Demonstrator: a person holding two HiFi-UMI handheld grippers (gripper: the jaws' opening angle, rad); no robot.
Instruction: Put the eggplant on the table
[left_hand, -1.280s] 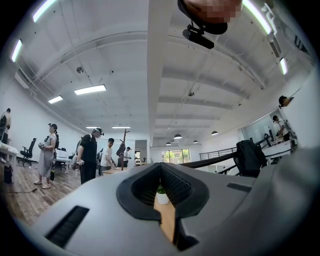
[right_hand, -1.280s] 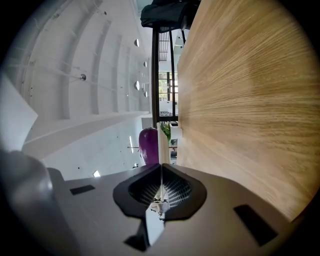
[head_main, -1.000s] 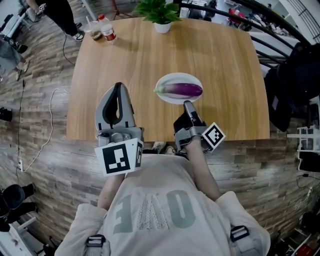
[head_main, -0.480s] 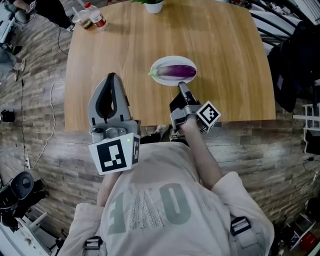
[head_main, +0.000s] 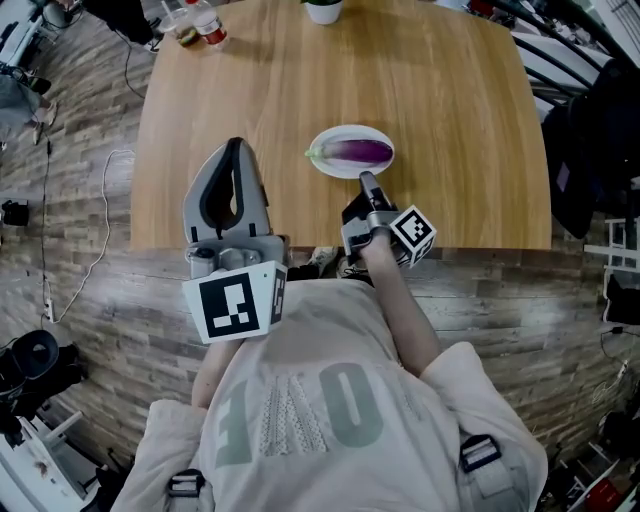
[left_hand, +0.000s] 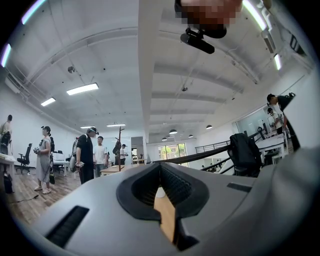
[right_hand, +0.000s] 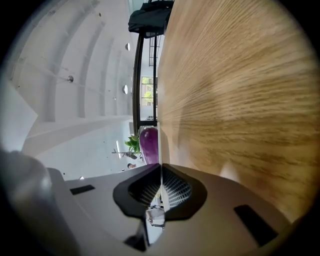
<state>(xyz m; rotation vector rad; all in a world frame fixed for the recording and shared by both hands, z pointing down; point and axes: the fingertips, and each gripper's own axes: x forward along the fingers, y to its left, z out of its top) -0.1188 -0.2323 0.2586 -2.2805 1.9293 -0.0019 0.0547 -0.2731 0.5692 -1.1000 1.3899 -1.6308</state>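
The right gripper (head_main: 364, 180) has dropped toward the eggplant (head_main: 355, 151) on its plate (head_main: 335, 170) by the desk's (head_main: 250, 100) near edge. Its jaws are closed and empty, like the left gripper's (head_main: 235, 147), so they likely need to open next.

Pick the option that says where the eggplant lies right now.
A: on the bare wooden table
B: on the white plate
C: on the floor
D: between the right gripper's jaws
B: the eggplant lies on the white plate, which stands on the table. The right gripper has its jaws together and holds nothing.
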